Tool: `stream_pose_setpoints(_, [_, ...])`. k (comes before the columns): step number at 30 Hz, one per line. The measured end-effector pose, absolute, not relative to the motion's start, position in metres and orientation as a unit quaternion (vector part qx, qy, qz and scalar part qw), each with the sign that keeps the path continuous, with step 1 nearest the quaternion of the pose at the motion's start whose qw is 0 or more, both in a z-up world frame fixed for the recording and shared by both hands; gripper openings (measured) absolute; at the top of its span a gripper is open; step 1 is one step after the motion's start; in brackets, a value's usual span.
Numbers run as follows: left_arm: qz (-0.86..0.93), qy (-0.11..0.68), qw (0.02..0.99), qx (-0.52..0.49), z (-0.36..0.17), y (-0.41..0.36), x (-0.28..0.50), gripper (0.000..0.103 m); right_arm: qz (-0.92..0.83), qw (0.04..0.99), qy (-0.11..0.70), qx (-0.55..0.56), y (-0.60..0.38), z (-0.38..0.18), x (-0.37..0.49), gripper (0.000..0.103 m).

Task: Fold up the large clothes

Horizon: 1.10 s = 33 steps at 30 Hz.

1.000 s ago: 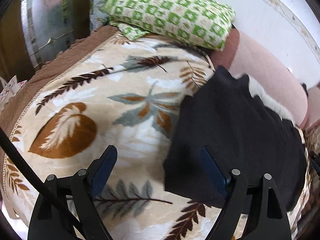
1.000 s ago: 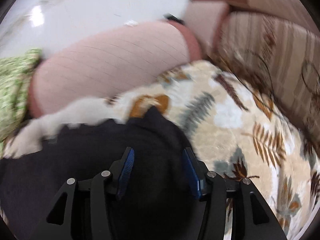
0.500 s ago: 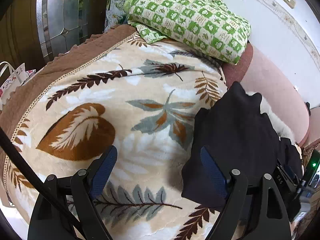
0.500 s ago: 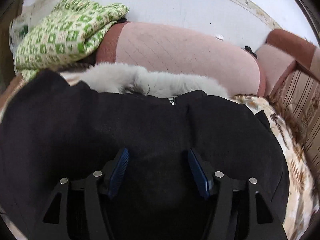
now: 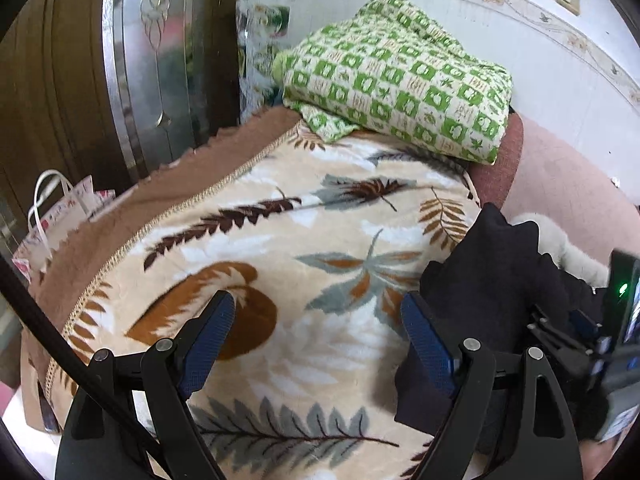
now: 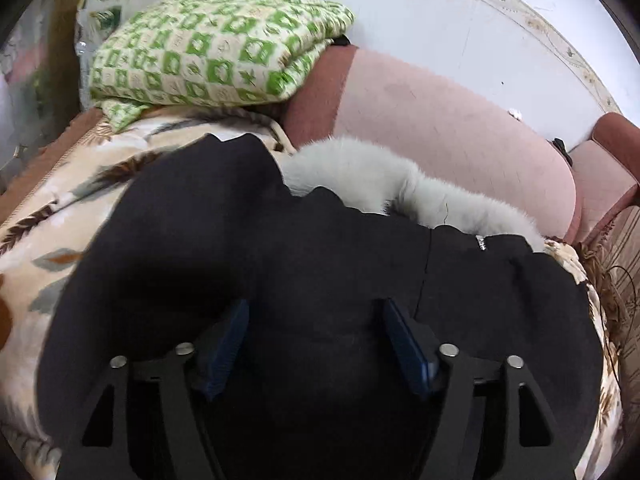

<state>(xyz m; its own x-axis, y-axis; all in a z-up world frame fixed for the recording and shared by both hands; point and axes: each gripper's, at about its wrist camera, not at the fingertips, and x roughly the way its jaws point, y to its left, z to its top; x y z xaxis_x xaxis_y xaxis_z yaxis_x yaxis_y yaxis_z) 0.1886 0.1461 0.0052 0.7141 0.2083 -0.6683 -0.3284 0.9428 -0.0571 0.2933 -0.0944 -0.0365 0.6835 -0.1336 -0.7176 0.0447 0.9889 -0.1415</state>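
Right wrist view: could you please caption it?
Open right gripper above folded black fur-collared coat on leaf-print blanket.

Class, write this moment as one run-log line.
left gripper: open, empty | right gripper: just opening over black coat | blanket: underneath

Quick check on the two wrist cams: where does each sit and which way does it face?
Left wrist: on the left tool, looking forward and down over the leaf blanket toward the green quilt; its two open fingers show, and the right tool at the right edge.
Right wrist: on the right tool, looking down at the black coat and its fur trim; its fingers show, apart, just opened.
Shared: coat, blanket, quilt, pink sofa back.
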Motion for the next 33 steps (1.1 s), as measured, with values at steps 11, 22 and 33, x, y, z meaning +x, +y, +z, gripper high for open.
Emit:
stream_pose_setpoints(11, [0.137,0.249,0.958,-0.025,0.028,0.109,0.152,0.094,-0.040,0.924,0.376,0.064,-0.183,0.003,0.148,0.079])
stream_pose_setpoints(22, [0.077,0.242,0.967,-0.034,0.047,0.079,0.066,0.096,-0.131,0.909,0.379,0.110,-0.262,-0.017,-0.011,0.081])
stream_pose_setpoints(33, [-0.037,0.285,0.956,-0.057,0.057,0.063,-0.007,0.097,-0.105,0.919,0.349,0.152,-0.260,-0.016,-0.036,0.084])
